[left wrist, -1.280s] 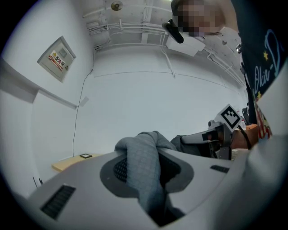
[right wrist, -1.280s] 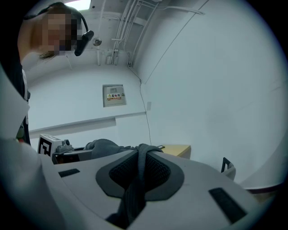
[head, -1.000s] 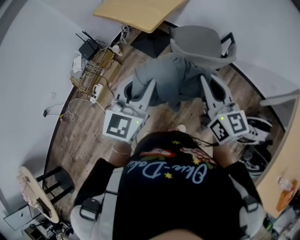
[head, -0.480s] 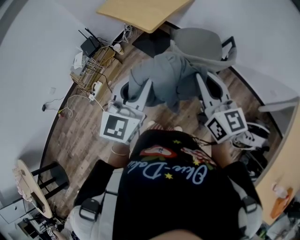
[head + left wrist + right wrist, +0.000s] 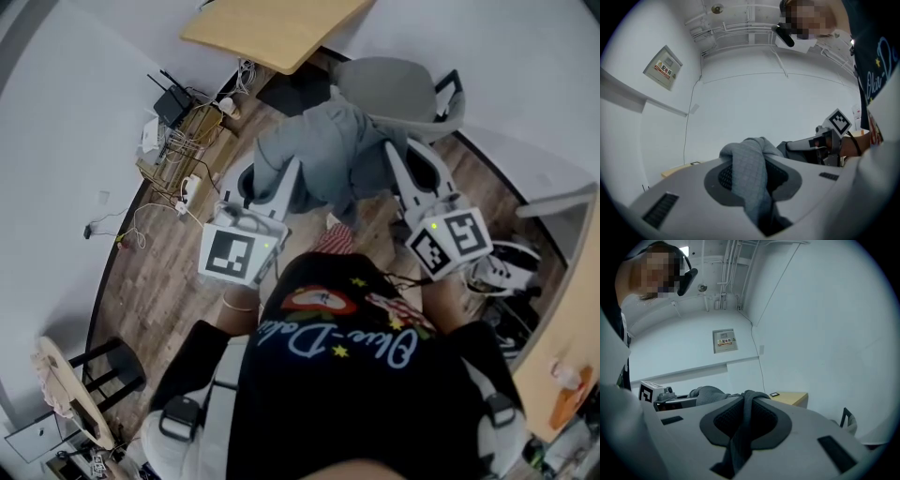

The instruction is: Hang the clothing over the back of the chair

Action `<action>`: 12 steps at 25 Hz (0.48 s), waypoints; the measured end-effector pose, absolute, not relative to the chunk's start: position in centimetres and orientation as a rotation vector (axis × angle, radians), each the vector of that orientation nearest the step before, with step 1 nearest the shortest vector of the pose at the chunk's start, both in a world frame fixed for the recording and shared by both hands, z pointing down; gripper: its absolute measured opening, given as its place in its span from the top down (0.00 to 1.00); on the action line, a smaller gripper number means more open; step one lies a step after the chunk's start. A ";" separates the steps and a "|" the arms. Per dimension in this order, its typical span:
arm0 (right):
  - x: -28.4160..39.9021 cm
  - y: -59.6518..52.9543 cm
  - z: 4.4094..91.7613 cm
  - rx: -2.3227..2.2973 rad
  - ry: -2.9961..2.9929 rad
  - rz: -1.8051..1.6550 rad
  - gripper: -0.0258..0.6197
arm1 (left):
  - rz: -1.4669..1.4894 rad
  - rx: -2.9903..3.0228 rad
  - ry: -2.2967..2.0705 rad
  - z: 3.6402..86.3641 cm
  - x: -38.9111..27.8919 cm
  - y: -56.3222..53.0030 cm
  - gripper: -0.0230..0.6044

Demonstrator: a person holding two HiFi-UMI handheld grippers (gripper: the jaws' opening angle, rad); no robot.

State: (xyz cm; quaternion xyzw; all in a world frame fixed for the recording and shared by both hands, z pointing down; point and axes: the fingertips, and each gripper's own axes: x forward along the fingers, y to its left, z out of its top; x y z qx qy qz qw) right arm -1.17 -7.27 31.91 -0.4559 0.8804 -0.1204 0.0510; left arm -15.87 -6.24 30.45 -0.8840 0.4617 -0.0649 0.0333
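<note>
A grey garment (image 5: 323, 159) hangs spread between my two grippers, held up in the air just in front of the grey office chair (image 5: 394, 89). My left gripper (image 5: 286, 173) is shut on one edge of the cloth; in the left gripper view a thick fold of grey fabric (image 5: 752, 180) runs between its jaws. My right gripper (image 5: 398, 155) is shut on the other edge, and a thin dark fold (image 5: 743, 427) shows pinched between its jaws. Both grippers point level toward the chair. The chair's backrest lies just beyond the garment.
A wooden desk (image 5: 272, 28) stands past the chair. At left, a wire rack with a router and cables (image 5: 178, 141) lines the wall. Sneakers (image 5: 502, 267) lie on the floor at right. A small stool (image 5: 108, 370) is at lower left. The floor is wood.
Both grippers and the garment have drifted slightly toward the chair; the cloth now sits closer to the chair's seat and back. The grips are unchanged.
</note>
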 end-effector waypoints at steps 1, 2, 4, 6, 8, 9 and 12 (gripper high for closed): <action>-1.2 -7.6 31.9 -1.389 2.678 -0.370 0.90 | -0.212 -2.723 1.422 30.6 -15.9 -6.6 0.83; -1.2 -8.0 31.9 -1.388 2.677 -0.373 0.90 | -0.209 -2.727 1.417 30.6 -15.8 -7.0 0.83; -1.2 -9.0 32.0 -1.385 2.680 -0.379 0.90 | -0.180 -2.734 1.410 30.6 -15.6 -7.9 0.83; -1.4 -9.9 32.2 -1.377 2.692 -0.383 0.90 | -0.184 -2.729 1.423 30.9 -15.6 -8.7 0.83; -1.4 -10.7 32.4 -1.368 2.701 -0.384 0.90 | -0.185 -2.722 1.432 31.2 -15.7 -9.5 0.83; -1.4 -11.1 32.4 -1.366 2.703 -0.383 0.90 | -0.175 -2.721 1.432 31.2 -15.6 -9.9 0.83; -1.5 -12.4 32.4 -1.356 2.711 -0.380 0.90 | -0.126 -2.718 1.441 30.8 -15.4 -11.0 0.83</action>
